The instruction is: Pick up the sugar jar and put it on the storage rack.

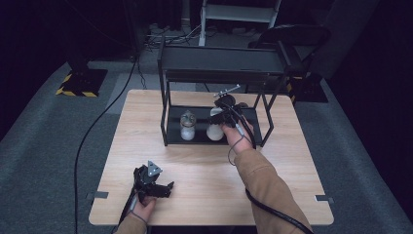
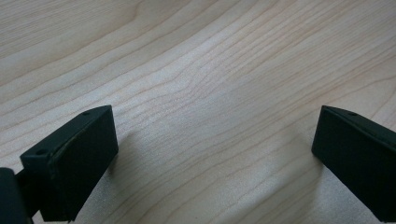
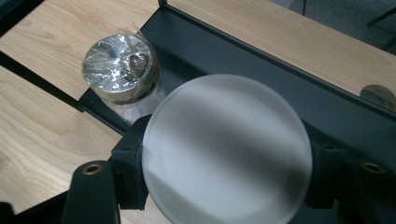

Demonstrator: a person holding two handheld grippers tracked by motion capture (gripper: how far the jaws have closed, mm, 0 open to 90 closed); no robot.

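Table (image 1: 204, 180) of light wood carries a black two-tier rack (image 1: 219, 63) at its far centre. Rack's lower shelf (image 1: 253, 129) holds two items side by side: a jar (image 1: 187, 126) with a foil-wrapped top on the left, and a white frosted bottle (image 1: 215, 127) just beside it on the right.

Right gripper (image 1: 225, 111) is reached in under the upper tier, jaws closed on either side of the bottle. Right gripper view confirms: the bottle's round white top (image 3: 226, 149) sits between the two black jaws, touching both, with the jar (image 3: 120, 67) beyond it on the shelf.

Left gripper (image 1: 155, 183) rests low over the table's near left part, well apart from the rack. Left gripper view shows its jaws spread wide over bare wood, nothing between them
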